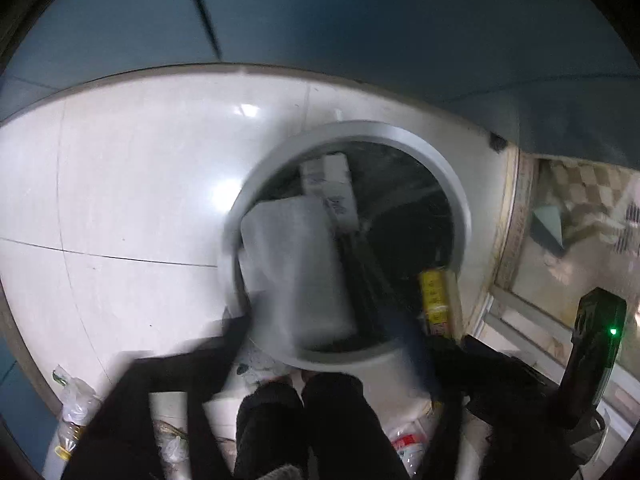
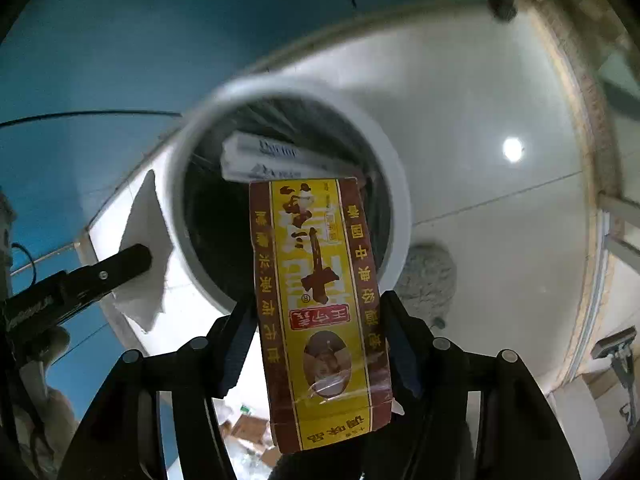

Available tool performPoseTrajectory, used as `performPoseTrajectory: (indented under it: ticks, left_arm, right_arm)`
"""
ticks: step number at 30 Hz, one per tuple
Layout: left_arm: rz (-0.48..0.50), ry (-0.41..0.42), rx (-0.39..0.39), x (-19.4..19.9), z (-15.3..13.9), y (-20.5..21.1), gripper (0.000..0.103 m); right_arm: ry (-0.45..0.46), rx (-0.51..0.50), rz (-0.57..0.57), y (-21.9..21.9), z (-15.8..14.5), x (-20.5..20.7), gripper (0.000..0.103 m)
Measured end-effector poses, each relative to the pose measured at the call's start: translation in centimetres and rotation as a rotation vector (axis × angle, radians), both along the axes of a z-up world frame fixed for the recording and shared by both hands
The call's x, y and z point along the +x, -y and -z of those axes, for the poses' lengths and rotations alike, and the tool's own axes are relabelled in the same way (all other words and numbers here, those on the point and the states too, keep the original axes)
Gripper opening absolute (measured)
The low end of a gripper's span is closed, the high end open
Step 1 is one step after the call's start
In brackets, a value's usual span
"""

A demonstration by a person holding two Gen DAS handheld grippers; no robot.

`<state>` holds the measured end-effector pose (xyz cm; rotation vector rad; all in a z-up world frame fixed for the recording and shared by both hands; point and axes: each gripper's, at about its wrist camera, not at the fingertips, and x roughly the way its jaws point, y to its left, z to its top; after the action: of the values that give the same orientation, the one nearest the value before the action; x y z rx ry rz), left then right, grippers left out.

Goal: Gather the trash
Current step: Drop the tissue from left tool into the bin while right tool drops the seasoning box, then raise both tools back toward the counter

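A round white trash bin (image 1: 360, 132) with a dark liner stands on the pale tiled floor, and a white printed box (image 1: 328, 188) lies inside it. My left gripper (image 1: 296, 340) points down at the near rim, open. A blurred flat white packet (image 1: 292, 272) hangs loose between its fingers over the rim. My right gripper (image 2: 320, 332) is shut on a yellow and brown carton (image 2: 320, 300), held upright above the bin (image 2: 400, 200). The same carton (image 1: 434, 300) shows at the bin's right rim in the left wrist view. The white packet (image 2: 144, 256) appears beside the left finger (image 2: 120, 268).
Blue wall panels (image 1: 360, 20) rise close behind the bin. A plastic bottle (image 1: 72, 420), crumpled wrappers (image 1: 408, 444) and cardboard bits (image 2: 248, 428) lie on the floor near the person's dark legs (image 1: 304, 420). A grey fuzzy object (image 2: 428, 276) sits right of the bin.
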<state>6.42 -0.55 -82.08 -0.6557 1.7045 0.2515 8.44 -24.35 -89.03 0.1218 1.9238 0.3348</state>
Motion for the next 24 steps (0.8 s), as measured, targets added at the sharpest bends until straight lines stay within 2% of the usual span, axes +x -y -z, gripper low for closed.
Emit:
performPoseTrajectory:
  ticks: [1,3,4,7,12,15,19,24]
  left_arm:
    - [-0.003,0.005,0.014,-0.3,-0.3,0.0,0.101]
    - [0.005,0.001,0.053,-0.9,-1.2,-0.3,0.101]
    - [0.005,0.000,0.064,-1.1,-1.6,-0.3,0.101]
    - [0.006,0.014,0.132,-1.9,-3.6,-0.7,0.101]
    - [0.055,0.055,0.309,-3.0,-8.2,-0.2,0.101]
    - [0.045,0.061,0.341,-3.9,-11.2,-0.1,0.101]
    - [0.042,0.067,0.366,-4.6,-15.9,0.3,0.101]
    - [0.061,0.085,0.368,-5.3,-22.7,1.8,0.101]
  right_arm:
    - [-0.001,0.004,0.000,0.1,0.4,-0.1,0.081]
    - [0.017,0.001,-0.009,0.1,0.3,-0.1,0.098]
    - [0.030,0.002,-0.010,0.2,0.0,-0.1,0.102]
    - [0.054,-0.028,-0.028,-0.3,-1.3,0.1,0.103]
    - [0.162,-0.146,-0.124,-1.2,-4.7,0.5,0.103]
    - [0.202,-0.184,-0.155,-1.4,-7.3,0.2,0.103]
    - [0.248,-0.196,-0.178,-1.0,-12.1,-0.4,0.103]
    - [0.284,-0.184,-0.182,-0.7,-19.6,-1.2,0.103]
